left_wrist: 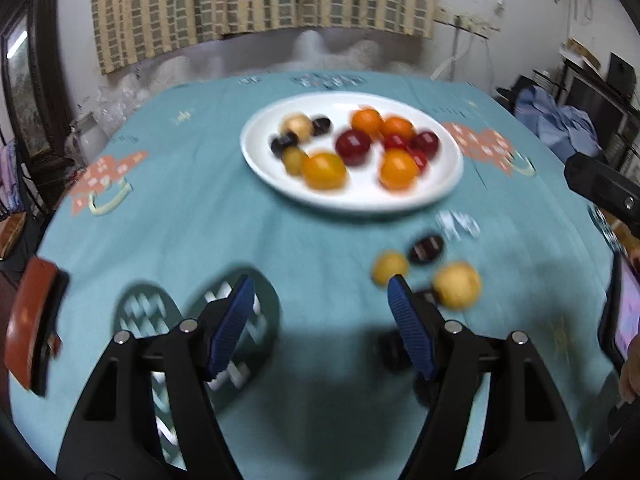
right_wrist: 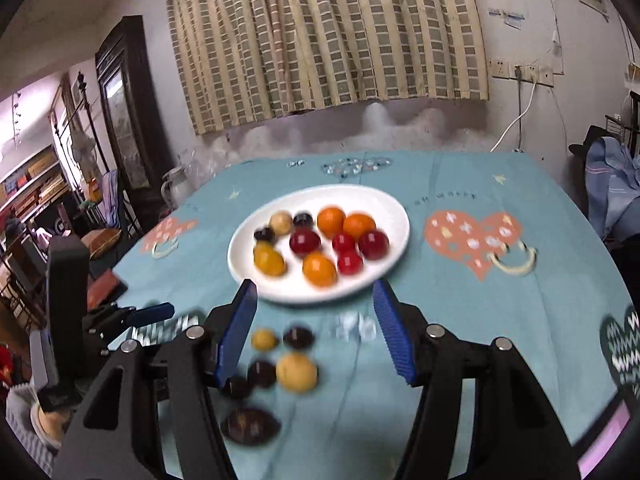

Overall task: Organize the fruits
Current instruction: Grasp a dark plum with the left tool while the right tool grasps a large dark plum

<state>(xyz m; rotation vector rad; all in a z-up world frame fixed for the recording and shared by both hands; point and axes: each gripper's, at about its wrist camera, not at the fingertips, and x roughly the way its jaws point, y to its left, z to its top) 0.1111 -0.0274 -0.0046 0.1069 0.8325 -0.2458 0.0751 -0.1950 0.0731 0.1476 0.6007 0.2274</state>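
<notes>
The white plate with orange, red and dark fruits stands in the middle of the blue tablecloth, with free cloth on all sides. Loose fruits lie near, apart from the plate. The left gripper and right gripper are released, holding nothing. A checked curtain hangs far behind.

The left wrist view looks steeply down past its own claw onto the tablecloth, with the plate ahead of the fingertips. The right wrist view looks down less steeply; the plate sits just beyond its claw. Both face the curtain and share plate, cloth and loose fruit. Both are blurred.
</notes>
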